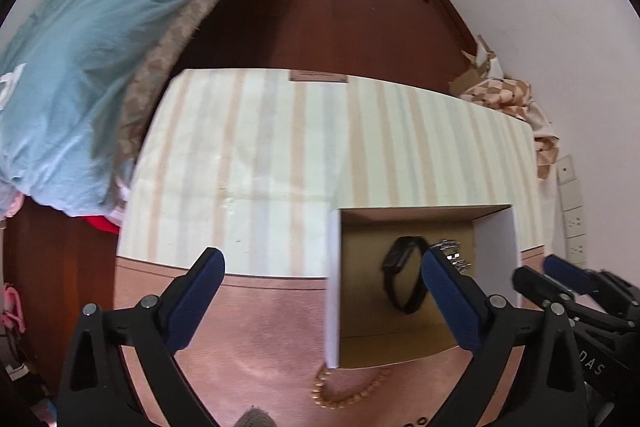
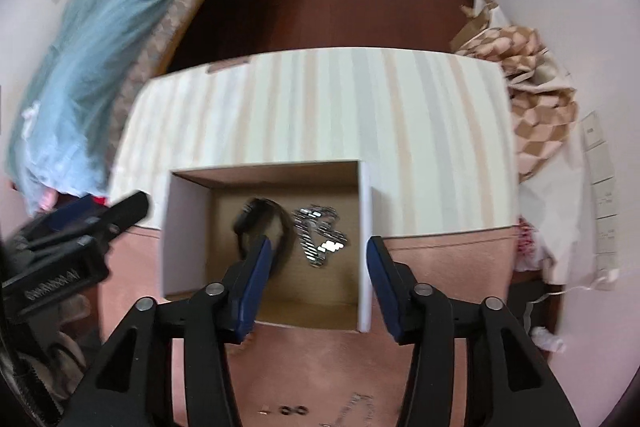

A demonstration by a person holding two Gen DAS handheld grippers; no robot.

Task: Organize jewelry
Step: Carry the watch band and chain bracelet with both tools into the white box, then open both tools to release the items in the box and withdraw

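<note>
Jewelry box (image 2: 366, 227) on our desk (image 1: 248, 307) holds a black watch (image 2: 260, 223) and silver chain (image 2: 320, 231). Our left tongs (image 1: 322, 291) and right tongs (image 2: 318, 281) both gape empty. Only the left view shows the bead bracelet (image 1: 344, 393) just beside the box.

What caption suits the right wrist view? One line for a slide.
Open right gripper poised above a cardboard box holding a black watch and a silver bracelet.

Box (image 2: 366, 247) open on top, so I can drop in from above; walls block side entry. Watch (image 2: 260, 223) & silver bracelet (image 2: 320, 233) crowd the floor. Bead bracelet (image 1: 344, 397) lies just outside, near wall. Striped cloth (image 1: 280, 139) beyond is bare.
</note>
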